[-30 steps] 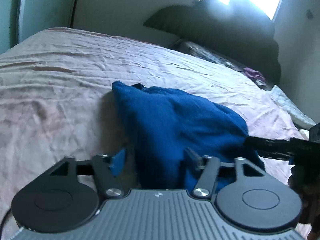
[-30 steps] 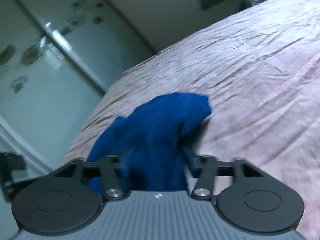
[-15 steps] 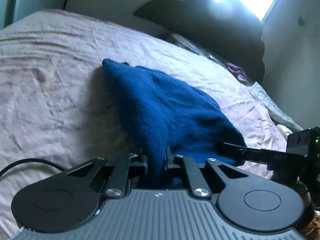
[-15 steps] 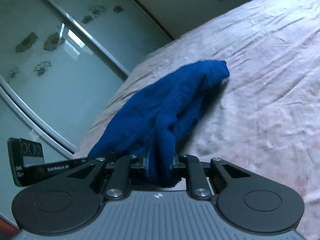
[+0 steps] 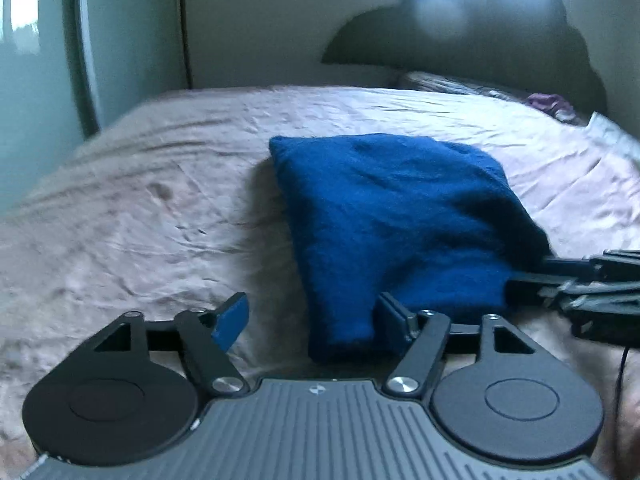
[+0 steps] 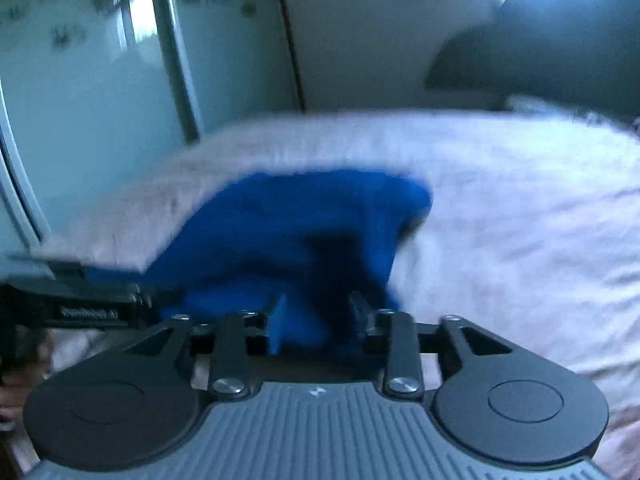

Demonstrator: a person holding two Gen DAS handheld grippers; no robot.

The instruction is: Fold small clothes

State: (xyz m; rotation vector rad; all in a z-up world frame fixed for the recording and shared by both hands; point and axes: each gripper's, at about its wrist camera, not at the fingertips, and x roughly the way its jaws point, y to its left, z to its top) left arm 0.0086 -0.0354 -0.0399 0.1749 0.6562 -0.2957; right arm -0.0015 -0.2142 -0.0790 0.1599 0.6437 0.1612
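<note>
- Left wrist view: your left tongs [image 5: 308, 318] stood wide and were opening. The near corner of the blue garment [image 5: 400, 216] lay between the jaws, against the right-hand one; the left-hand pad hung clear of the cloth. Nothing gripped.
- Same view: the garment lay on the pink bedsheet [image 5: 160, 208], near the foot end, in a rough folded slab with its far edge toward the dark headboard [image 5: 460, 40]. The surface looked lumpy, not flat.
- Same view: your right tongs [image 5: 528, 276] came in from the right edge, tips at the garment's near right corner. Whether they touched the cloth you could not tell here.
- Right wrist view: heavy blur. Your right tongs [image 6: 318, 320] stood partly open and were opening. Blue cloth sat between the jaws; the pads did not seem to press on it, though blur left some doubt.
- Same view: your left tongs [image 6: 132, 300] reached in from the left edge at the garment's other near corner. A sliding wardrobe door [image 6: 100, 100] stood beyond the bed.
- Judgement: the step in hand read as letting go after laying a fold down. The next move likely calls for backing both tongs clear without dragging the corners, then smoothing or taking a fresh edge for a further fold.
</note>
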